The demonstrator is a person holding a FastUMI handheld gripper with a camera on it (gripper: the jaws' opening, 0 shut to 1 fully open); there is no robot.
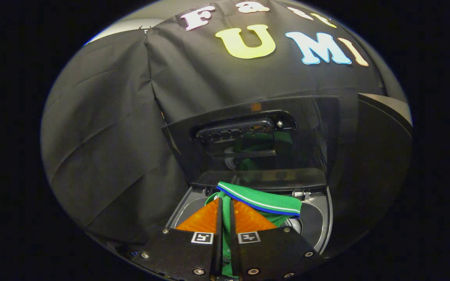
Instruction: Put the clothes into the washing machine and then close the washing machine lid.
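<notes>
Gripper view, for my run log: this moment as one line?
gripper: shut on green striped-collar garment | garment: above grey washing machine opening | dark tinted lid: raised

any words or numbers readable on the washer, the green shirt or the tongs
Grey top-loading washing machine: none readable.
Raised dark lid: small orange sticker, too blurred to read.
Green garment with white-and-blue striped collar: no text.
Tongs, shut on the garment: two square coded markers, patterns, not words.
</notes>
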